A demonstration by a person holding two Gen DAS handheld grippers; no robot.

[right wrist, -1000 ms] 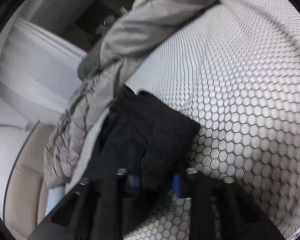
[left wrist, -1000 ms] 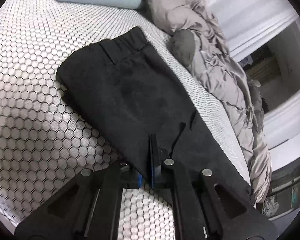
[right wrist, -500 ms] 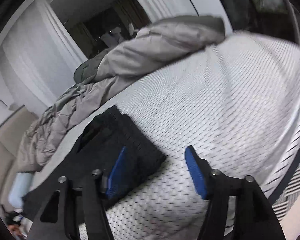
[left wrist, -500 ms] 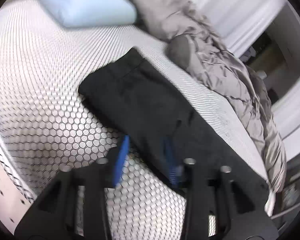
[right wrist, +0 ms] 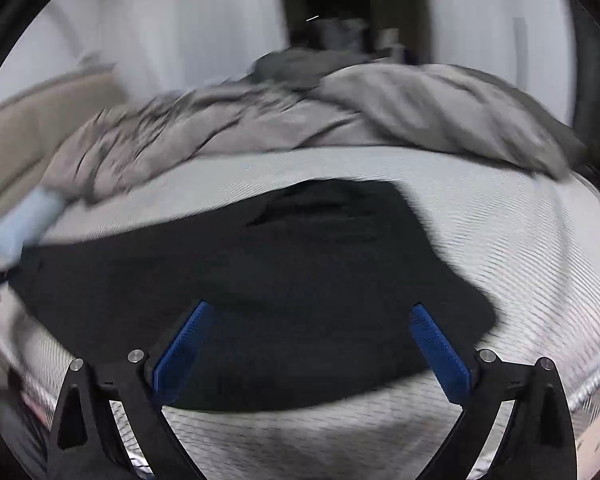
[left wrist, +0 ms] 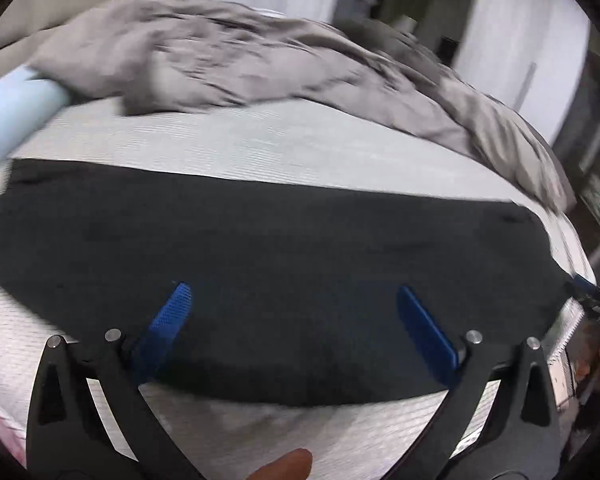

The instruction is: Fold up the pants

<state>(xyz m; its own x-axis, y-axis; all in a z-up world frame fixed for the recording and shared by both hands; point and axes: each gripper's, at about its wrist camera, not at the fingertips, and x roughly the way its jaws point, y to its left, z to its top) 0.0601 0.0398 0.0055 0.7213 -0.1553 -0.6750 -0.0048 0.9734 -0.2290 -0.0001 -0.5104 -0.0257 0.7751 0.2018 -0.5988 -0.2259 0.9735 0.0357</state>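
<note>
Black pants (left wrist: pixel 260 248) lie flat in a long folded strip across the white mesh bed cover (left wrist: pixel 284 148). In the left wrist view my left gripper (left wrist: pixel 292 292) hovers above the strip's near edge, its jaws opening wide, blue pads (left wrist: pixel 168 320) apart and nothing pinched between them. In the right wrist view the pants (right wrist: pixel 300 264) show their squared right end. My right gripper (right wrist: pixel 310 308) hangs over that part, jaws likewise opening, with its blue pads (right wrist: pixel 436 344) clear of the cloth. Both views are motion-blurred.
A crumpled grey duvet (left wrist: pixel 260 60) is heaped along the far side of the bed. A pale blue pillow (left wrist: pixel 12 112) lies at the left. White curtains (right wrist: pixel 180 32) and a dark doorway stand behind. A fingertip (left wrist: pixel 288 466) shows at the bottom edge.
Both grippers let go of the pants and spread wide. Both rolled upright and drew back and up from the cloth, so the pants now stretch level across each view.
</note>
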